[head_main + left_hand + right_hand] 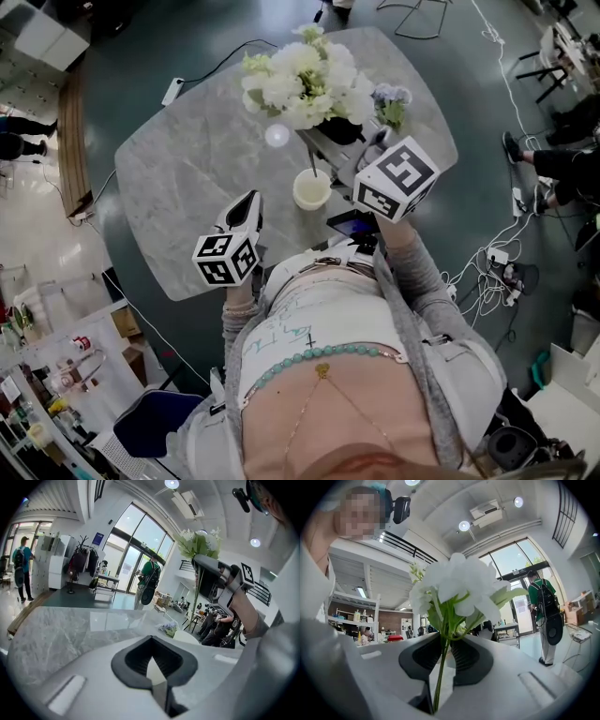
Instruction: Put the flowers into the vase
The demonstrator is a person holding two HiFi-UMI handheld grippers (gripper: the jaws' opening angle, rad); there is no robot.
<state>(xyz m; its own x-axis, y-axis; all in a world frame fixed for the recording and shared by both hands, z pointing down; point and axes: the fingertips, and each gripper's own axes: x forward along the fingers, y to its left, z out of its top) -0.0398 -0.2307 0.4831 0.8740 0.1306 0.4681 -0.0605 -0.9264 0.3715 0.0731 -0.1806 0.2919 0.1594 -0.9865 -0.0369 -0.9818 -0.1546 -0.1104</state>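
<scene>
The right gripper [442, 662], pinching the white flower bunch [305, 82] by its green stem [437, 691], holds it upright, stem end just over the cream round vase [312, 190] near-left of its jaws, while the left gripper [246, 214] is pressed together, empty.

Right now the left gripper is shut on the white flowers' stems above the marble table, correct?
No. The right gripper is shut on the stems of the white flowers above the marble table, as the right gripper view shows; the left gripper is shut on nothing.
</scene>
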